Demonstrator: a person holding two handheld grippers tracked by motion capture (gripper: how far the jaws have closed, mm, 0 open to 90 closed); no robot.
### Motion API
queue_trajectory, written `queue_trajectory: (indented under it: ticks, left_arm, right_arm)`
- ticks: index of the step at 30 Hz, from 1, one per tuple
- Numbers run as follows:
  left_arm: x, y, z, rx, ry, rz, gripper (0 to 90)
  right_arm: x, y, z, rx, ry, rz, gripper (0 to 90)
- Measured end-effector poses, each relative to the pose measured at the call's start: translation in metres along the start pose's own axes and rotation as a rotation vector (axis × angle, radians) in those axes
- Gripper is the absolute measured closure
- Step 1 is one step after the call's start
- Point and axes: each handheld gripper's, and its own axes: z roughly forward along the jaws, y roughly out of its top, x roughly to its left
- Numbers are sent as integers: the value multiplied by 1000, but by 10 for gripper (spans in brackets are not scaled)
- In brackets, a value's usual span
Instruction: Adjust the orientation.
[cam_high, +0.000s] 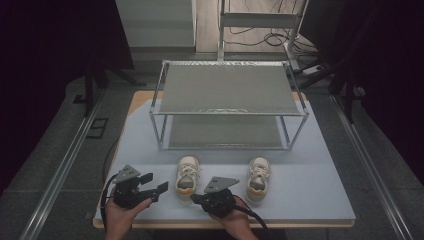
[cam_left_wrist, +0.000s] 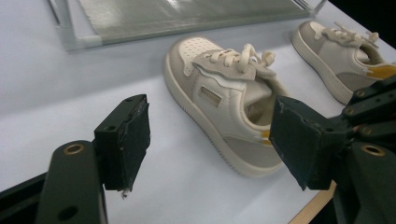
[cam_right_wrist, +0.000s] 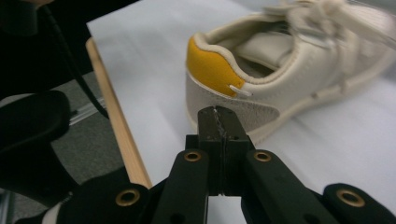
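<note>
Shoes, two small cream ones, lie on the pale worktop (cam_high: 310, 200) in front of a two-tier metal rack (cam_high: 227, 105), toes toward it and heels toward me. The left shoe (cam_high: 187, 177) lies between my two hands; the right shoe (cam_high: 258, 179) lies past my right hand, well apart from its mate. Each has off-white leather sides with greyish-beige suede panels, a perforated toe, cream laces over a loose tongue, a thick pale sole and a yellow patch at the heel.

My left gripper (cam_high: 152, 183) sits near the worktop's front edge, left of the left shoe, its fingers (cam_left_wrist: 128, 140) spread wide with bare worktop between them and the shoe's side just beyond.

My right gripper (cam_high: 196, 198) has its fingers (cam_right_wrist: 219, 128) pressed flat together, pinching nothing, the tips low and close behind the yellow heel of the left shoe; I cannot tell whether they touch it.
</note>
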Motion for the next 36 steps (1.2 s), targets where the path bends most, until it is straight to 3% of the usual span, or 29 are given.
queue_trajectory:
  ticks: [2, 7, 16, 19, 23, 27, 36]
  left_arm:
    - [3, 0, -2, -5, 3, -8, 291]
    - [9, -1, -7, -16, 9, -26, 291]
    - [11, -2, -6, -10, 8, -30, 291]
    - [11, -2, -6, -11, 11, -34, 291]
    - [12, -4, -3, -5, 14, -37, 291]
    - [10, -3, -2, -1, 16, -33, 291]
    - [6, -2, 1, 2, 17, -20, 291]
  right_arm:
    - [3, 5, 10, -5, 30, -8, 887]
    - [10, 14, 26, 4, 53, -31, 887]
    - [13, 19, 38, 3, 71, -35, 866]
    - [12, 16, 26, 0, 34, -54, 871]
    - [0, 6, -7, -43, -15, -13, 883]
    - [-5, -2, -23, -61, -40, 9, 887]
    - [-10, -25, -66, -91, -153, 12, 887]
